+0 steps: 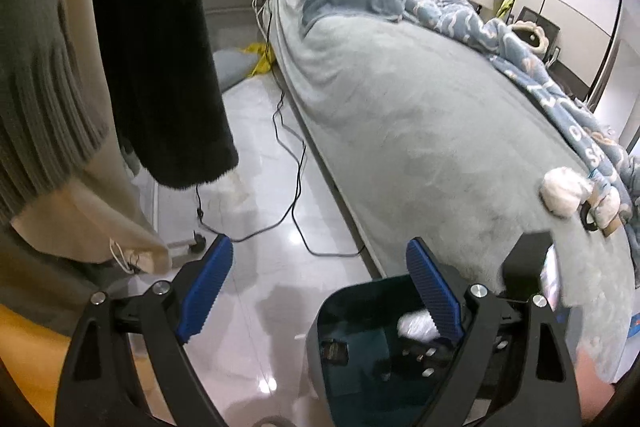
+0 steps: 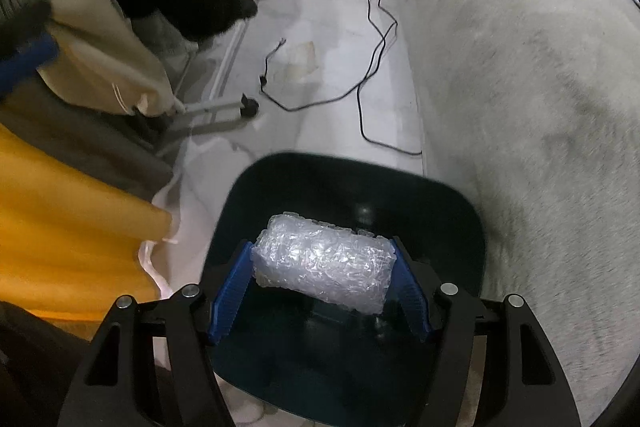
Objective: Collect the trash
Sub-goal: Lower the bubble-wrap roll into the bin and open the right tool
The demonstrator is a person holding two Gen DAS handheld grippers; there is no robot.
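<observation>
In the right wrist view my right gripper [image 2: 322, 247] is shut on a roll of clear bubble wrap [image 2: 324, 267], with a blue pad pressing on each end. The roll hangs over the open mouth of a dark teal bin [image 2: 280, 195] on the floor beside the bed. My left gripper [image 1: 320, 267] stands open and empty above the floor, just left of the bin [image 1: 336, 311]. Inside the bin's opening the bubble wrap [image 1: 416, 327] shows as a white patch. A crumpled white tissue [image 1: 564, 191] and a small cardboard tube [image 1: 608, 223] lie on the bed near its corner.
A bed with a grey-blue cover [image 1: 400, 115] fills the right side. Black cables [image 2: 372, 39] trail over the glossy floor. A wheeled clothes rack [image 2: 224, 107] with a black garment [image 1: 160, 47] and a beige one [image 1: 92, 219] hangs at the left. Yellow fabric [image 2: 60, 227] lies at the lower left.
</observation>
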